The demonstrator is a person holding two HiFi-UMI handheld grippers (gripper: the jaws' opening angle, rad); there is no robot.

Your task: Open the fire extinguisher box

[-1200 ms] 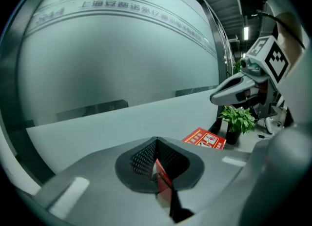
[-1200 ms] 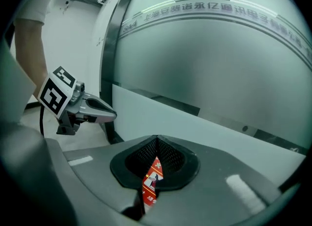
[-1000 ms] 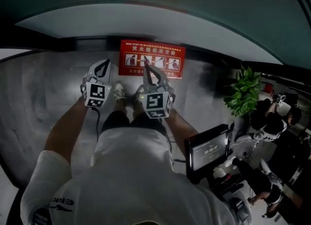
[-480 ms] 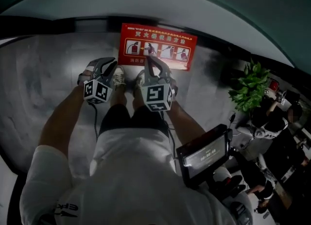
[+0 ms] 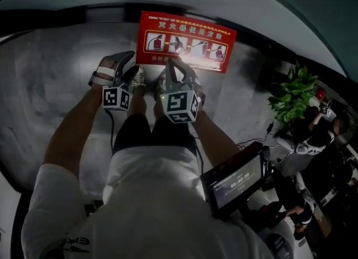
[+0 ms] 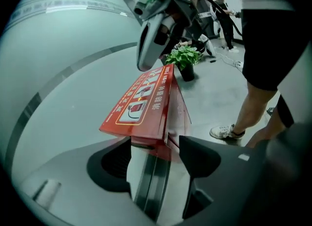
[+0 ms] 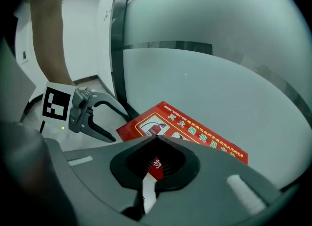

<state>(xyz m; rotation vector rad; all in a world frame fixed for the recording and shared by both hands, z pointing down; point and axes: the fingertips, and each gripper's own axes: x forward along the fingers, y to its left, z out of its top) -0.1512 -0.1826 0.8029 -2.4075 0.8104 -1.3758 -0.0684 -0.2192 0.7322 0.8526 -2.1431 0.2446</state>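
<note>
fire extinguisher box (image 5: 187,39) lies on the floor (image 5: 50,84) by the glass wall (image 7: 219,73). left gripper (image 5: 127,65) jaws, just opened, frame its corner without touching; right gripper (image 5: 172,65) jaws meet, empty. a skewed bite may slip off.

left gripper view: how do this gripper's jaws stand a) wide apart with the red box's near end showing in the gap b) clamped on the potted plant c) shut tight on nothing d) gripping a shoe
a: the left gripper has its jaws wide apart, having just been opening, and the near end of the red box shows in the gap with neither pad pressing on it.
</note>
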